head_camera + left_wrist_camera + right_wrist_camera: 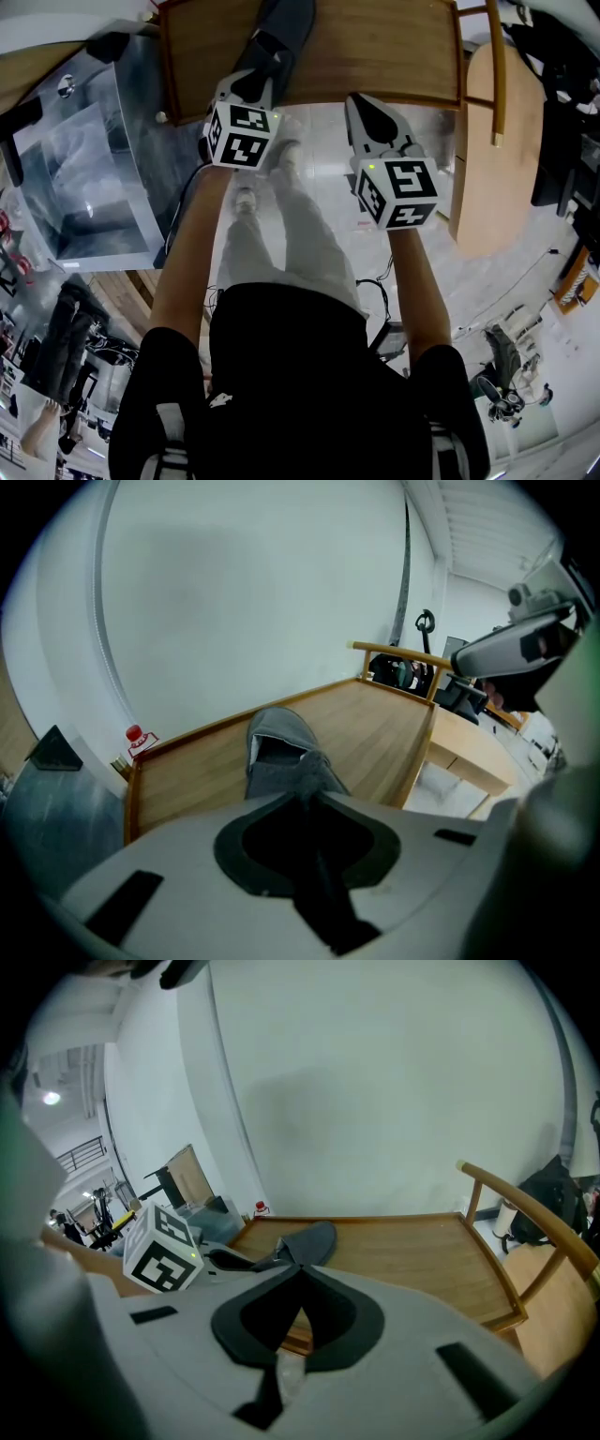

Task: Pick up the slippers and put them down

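Slipper (277, 747) pinched at its heel on the wooden table (375, 733)
The grey slipper lies on the table top with its toe pointing away, and the left gripper (307, 794) has its jaws closed on the bunched heel edge. The right gripper (298, 1269) hovers beside it near the table's front edge, jaws pressed together with nothing between them.

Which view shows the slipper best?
The left gripper view: the slipper lies centred on the table, its opening visible, its near end in the left gripper. The head view shows only a dark shape past that gripper; the right gripper view shows it small and side-on.
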`<state>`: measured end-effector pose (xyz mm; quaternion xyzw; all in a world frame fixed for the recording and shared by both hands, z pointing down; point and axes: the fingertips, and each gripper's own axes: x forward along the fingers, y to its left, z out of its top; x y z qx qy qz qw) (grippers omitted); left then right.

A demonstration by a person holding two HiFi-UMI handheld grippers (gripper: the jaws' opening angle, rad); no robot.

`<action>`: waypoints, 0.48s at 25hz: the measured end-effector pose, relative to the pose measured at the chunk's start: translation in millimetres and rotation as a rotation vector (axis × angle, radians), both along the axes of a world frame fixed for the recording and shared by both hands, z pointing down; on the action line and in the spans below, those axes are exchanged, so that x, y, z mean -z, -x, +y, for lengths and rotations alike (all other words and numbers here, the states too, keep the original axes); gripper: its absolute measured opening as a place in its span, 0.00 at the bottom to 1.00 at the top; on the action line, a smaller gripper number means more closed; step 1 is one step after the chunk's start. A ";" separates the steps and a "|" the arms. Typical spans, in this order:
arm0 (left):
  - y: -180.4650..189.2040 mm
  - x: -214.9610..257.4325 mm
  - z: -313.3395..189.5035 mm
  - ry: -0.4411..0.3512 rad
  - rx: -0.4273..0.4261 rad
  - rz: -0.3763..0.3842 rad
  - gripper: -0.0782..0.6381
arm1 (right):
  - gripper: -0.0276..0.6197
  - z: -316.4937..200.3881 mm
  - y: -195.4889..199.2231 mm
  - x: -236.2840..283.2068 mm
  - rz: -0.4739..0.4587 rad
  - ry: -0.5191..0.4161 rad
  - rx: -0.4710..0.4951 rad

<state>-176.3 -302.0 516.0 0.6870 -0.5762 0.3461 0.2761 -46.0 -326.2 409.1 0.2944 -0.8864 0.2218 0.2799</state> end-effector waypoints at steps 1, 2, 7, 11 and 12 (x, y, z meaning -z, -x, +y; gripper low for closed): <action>-0.3 0.6 0.2 -0.004 -0.001 0.000 0.17 | 0.04 0.3 0.0 -0.1 0.001 0.000 0.001; -0.6 1.2 0.5 -0.009 -0.002 0.002 0.16 | 0.04 0.8 0.0 -0.2 0.001 -0.001 0.001; -1.1 7.4 -1.3 -0.040 -0.013 -0.007 0.14 | 0.04 0.8 -3.6 0.7 0.002 -0.002 -0.007; -0.5 19.0 -2.4 -0.069 -0.006 0.002 0.13 | 0.04 2.7 -6.3 2.3 0.003 -0.001 -0.010; -0.4 22.1 -2.2 -0.075 -0.006 0.005 0.13 | 0.04 3.2 -6.2 3.0 0.003 -0.002 -0.010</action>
